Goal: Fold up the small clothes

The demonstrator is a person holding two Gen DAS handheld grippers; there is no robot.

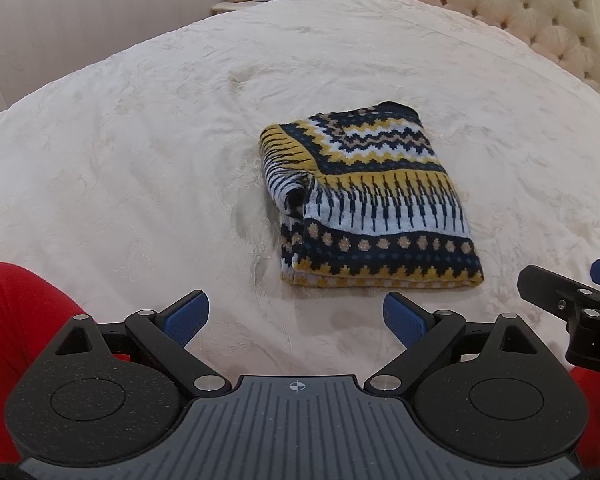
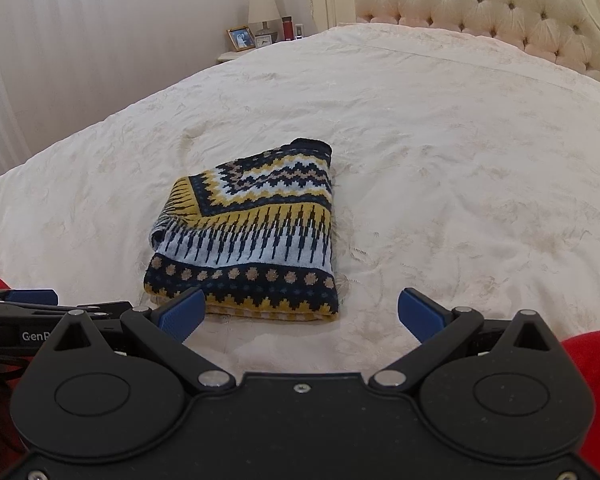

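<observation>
A knitted garment (image 1: pixel 364 200) in navy, yellow and white patterns lies folded into a compact rectangle on the cream bedspread (image 1: pixel 140 140). It also shows in the right wrist view (image 2: pixel 252 232). My left gripper (image 1: pixel 296 318) is open and empty, just short of the garment's near edge. My right gripper (image 2: pixel 300 316) is open and empty, with its left fingertip (image 2: pixel 184 312) over the garment's near edge. The right gripper's side shows at the right edge of the left wrist view (image 1: pixel 572 296).
A tufted cream headboard (image 2: pixel 480 4) stands at the far end of the bed. A nightstand (image 2: pixel 236 56) at the back left carries a lamp (image 2: pixel 263 10), a framed photo (image 2: pixel 241 38), a clock and a red bottle. Red sleeves (image 1: pixel 16 312) flank both grippers.
</observation>
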